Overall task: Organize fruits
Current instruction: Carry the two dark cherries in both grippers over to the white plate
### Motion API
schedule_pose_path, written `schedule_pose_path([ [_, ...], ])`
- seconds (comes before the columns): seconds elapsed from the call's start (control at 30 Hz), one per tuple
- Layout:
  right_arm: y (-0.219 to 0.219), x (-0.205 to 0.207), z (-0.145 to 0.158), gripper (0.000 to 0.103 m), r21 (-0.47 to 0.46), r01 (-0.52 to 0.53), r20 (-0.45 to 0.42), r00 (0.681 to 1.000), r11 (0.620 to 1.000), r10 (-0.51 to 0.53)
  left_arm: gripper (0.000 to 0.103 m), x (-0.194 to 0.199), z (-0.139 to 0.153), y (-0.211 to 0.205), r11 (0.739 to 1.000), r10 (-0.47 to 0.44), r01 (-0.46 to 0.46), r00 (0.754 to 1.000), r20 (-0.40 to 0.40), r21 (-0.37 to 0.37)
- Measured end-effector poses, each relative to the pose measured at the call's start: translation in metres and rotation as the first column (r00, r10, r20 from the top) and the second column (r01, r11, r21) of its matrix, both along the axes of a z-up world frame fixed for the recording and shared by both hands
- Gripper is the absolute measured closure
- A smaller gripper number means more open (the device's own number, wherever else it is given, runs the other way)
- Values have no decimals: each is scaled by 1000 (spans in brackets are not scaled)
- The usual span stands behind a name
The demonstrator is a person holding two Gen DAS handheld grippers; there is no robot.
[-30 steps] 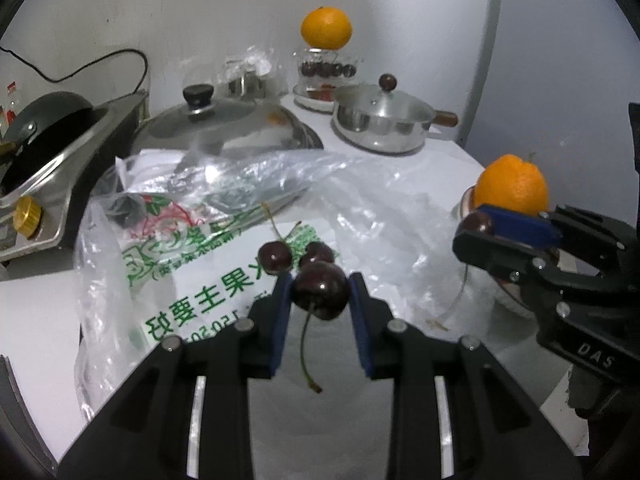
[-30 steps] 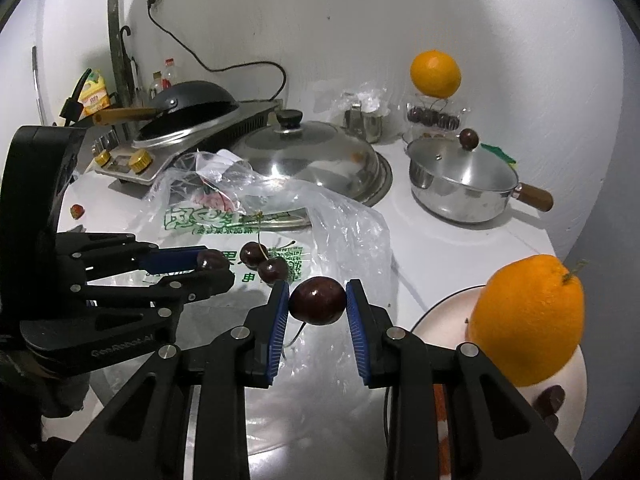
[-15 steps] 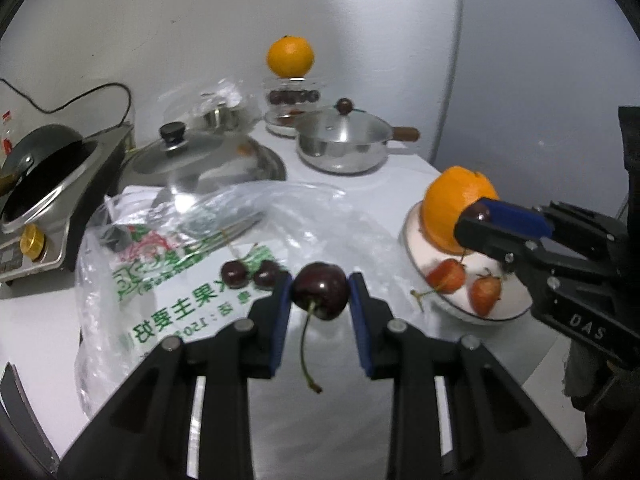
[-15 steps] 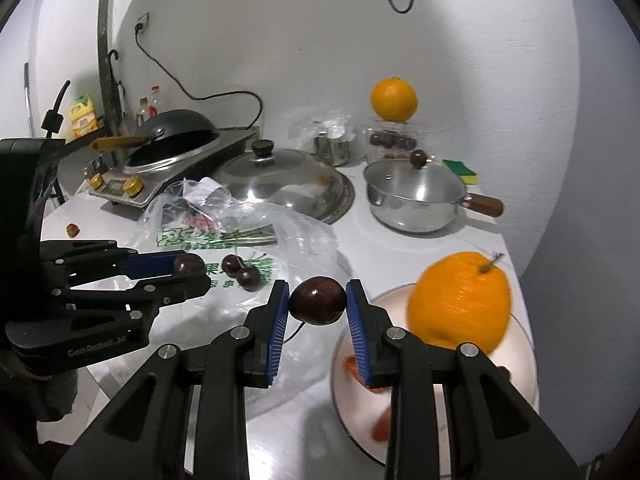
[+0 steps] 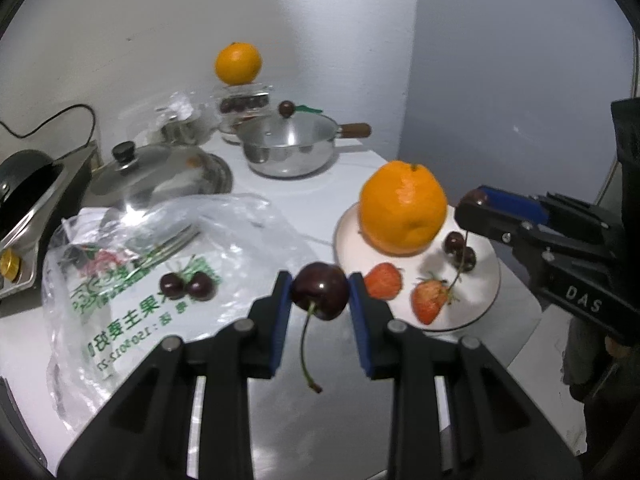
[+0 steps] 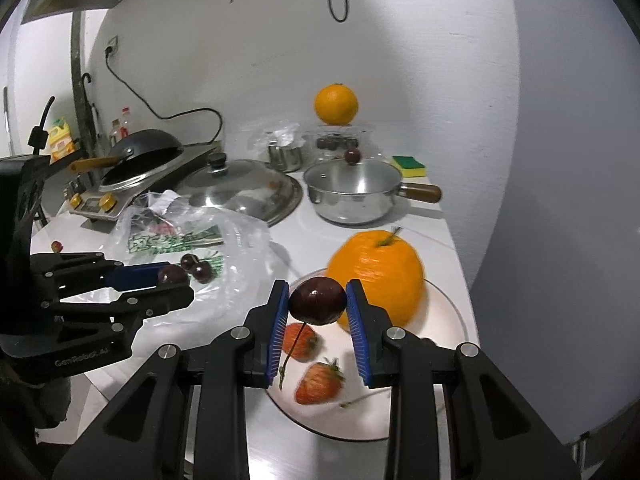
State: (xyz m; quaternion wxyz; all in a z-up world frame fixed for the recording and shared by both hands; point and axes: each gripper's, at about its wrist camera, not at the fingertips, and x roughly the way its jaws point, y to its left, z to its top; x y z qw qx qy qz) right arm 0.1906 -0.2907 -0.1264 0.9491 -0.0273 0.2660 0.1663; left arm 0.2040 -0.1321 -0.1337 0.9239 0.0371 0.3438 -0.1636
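Left gripper [image 5: 319, 295] clenched on 1 cherry [image 5: 319, 296]; right gripper [image 6: 317, 306] grasping another cherry [image 6: 318, 306]. Probably light, soft, slippery, easily bruised: gentle squeeze across the round body.

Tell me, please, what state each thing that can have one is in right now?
Left tool: shut on a cherry.
Right tool: shut on another cherry.
Saucepan: lid on.
Plastic bag: lying flat, two cherries on it.
Plate: holds an orange and strawberries.
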Motion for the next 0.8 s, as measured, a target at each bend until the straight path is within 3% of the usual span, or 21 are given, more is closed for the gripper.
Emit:
schedule_pose_path([
  [0.4, -40, -1, -16, 72, -3, 49, -37, 998, 999, -49, 74, 5, -13, -46, 997, -71, 71, 997, -34, 9],
  [0.8, -52, 11, -37, 72, 17, 46, -86, 995, 999, -45, 74, 15, -36, -72, 994, -98, 101, 991, -93, 33],
])
